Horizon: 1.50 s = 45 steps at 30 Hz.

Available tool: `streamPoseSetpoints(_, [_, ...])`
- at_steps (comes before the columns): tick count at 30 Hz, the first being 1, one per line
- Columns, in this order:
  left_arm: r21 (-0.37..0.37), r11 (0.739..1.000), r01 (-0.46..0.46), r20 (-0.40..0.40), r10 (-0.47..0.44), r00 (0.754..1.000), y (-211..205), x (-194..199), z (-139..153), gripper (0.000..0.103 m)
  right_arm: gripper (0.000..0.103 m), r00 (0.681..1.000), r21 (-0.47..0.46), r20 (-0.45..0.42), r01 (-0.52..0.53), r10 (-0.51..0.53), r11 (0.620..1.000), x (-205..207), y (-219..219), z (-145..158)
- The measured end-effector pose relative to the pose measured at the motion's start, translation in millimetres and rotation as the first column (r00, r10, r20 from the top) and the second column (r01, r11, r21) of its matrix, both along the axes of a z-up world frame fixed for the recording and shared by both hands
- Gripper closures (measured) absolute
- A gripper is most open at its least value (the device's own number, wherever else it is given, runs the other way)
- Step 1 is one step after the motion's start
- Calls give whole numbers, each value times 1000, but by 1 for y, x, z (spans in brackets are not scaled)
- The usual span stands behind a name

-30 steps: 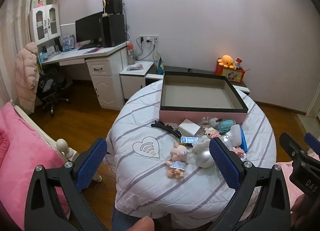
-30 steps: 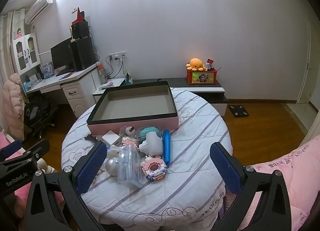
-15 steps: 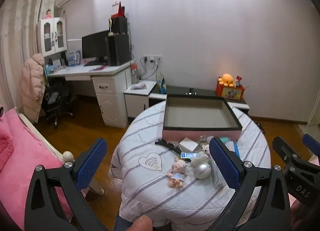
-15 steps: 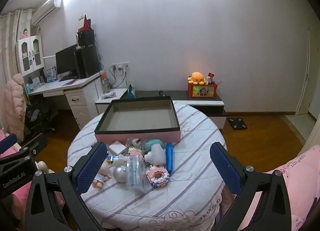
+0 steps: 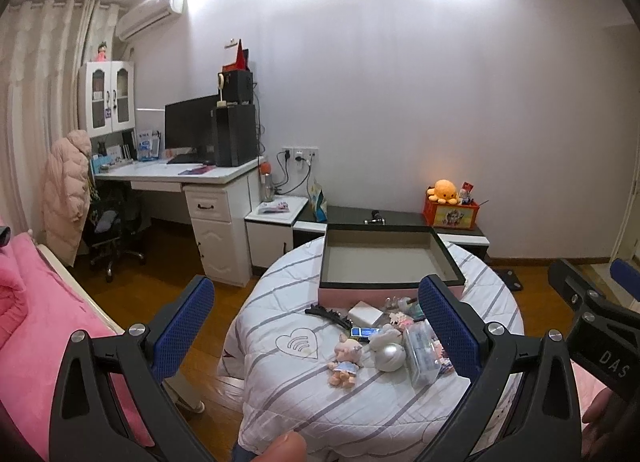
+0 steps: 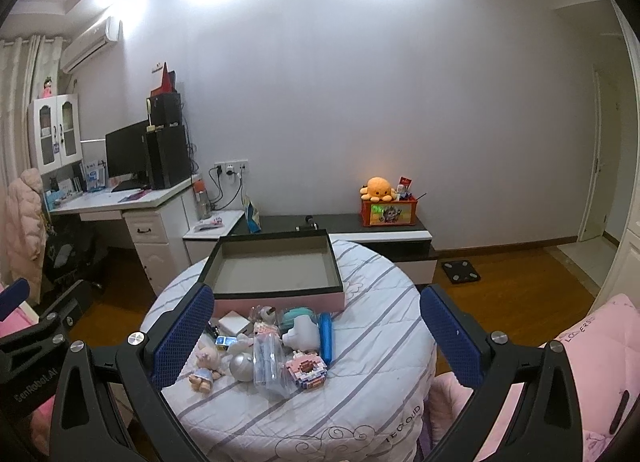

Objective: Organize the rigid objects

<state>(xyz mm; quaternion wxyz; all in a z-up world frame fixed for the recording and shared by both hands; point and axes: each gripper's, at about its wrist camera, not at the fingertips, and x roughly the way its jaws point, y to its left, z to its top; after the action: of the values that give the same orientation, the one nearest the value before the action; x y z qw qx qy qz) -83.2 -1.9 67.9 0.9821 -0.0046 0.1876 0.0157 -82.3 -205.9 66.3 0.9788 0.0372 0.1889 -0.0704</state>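
Toys clustered on round striped table (image 6: 372,346) before empty pink box (image 6: 280,298), left gripper (image 5: 316,326) and right gripper (image 6: 316,334) held back, jaws spread, gripping nothing.

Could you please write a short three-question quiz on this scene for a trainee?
1. True or false: the pink box on the round table already holds a toy.
2. Which lies nearest the table's front edge? A. white box B. pig doll C. blue tube
3. Fill in: both the left gripper and the right gripper are ___ and hold nothing.

Key: 1 false, the box looks empty; 2 B; 3 open.
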Motion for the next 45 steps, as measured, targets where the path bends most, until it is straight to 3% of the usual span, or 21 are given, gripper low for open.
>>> streamPoseSetpoints(29, [-2, 1000, 1, 6, -1, 1000, 3, -10, -2, 0, 0, 999, -8, 47, 9, -9, 1000, -13, 3, 11])
streamPoseSetpoints(45, [6, 1000, -4, -66, 4, 998, 0, 28, -22, 0, 0, 1000, 1, -18, -3, 3, 1000, 19, -2, -8])
